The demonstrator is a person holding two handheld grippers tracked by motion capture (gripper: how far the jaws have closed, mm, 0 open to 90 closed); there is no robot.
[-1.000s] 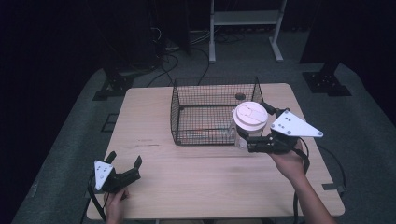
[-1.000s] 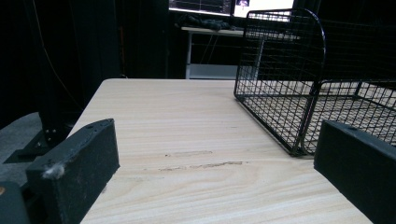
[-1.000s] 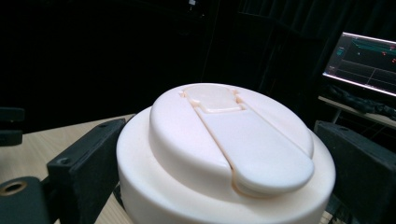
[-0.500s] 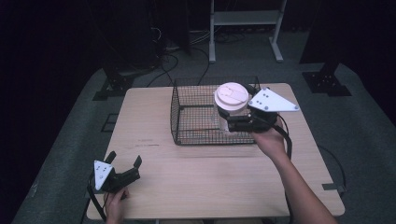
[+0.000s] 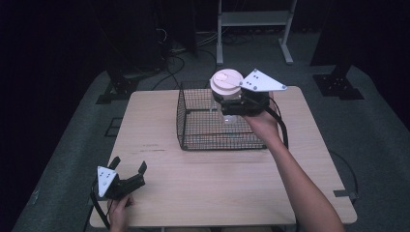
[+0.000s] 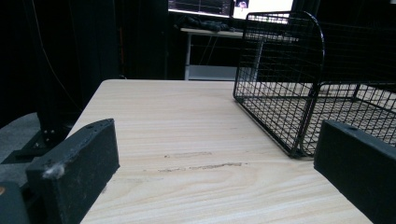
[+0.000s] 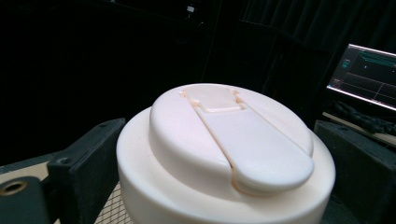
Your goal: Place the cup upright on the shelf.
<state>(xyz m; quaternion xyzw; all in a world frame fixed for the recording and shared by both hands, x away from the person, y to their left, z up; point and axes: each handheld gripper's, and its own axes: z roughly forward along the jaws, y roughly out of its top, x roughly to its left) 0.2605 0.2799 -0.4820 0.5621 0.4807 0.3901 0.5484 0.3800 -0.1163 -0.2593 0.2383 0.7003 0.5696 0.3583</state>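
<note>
Your outstretched right gripper (image 5: 228,104) clamps the white-lidded clear cup (image 5: 226,83) above the black wire basket (image 5: 193,126). Your left gripper (image 5: 129,175) rests low on the pale wooden table (image 5: 217,183), jaws apart

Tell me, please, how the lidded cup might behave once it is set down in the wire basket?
The cup looks top-heavy under its wide lid, so it may tip. The wire basket floor is uneven mesh, likely wobbly footing. Its smooth wall could slip in the right hand-held gripper.

One wire basket (image 5: 203,130), centre of the high view. One lidded cup (image 5: 226,86), above the basket, upper centre. One wooden table (image 5: 217,188). Two grippers: left gripper (image 5: 129,169) lower left, right gripper (image 5: 225,99) upper centre. Two monitors (image 6: 231,6) along the left gripper view's top edge.
</note>
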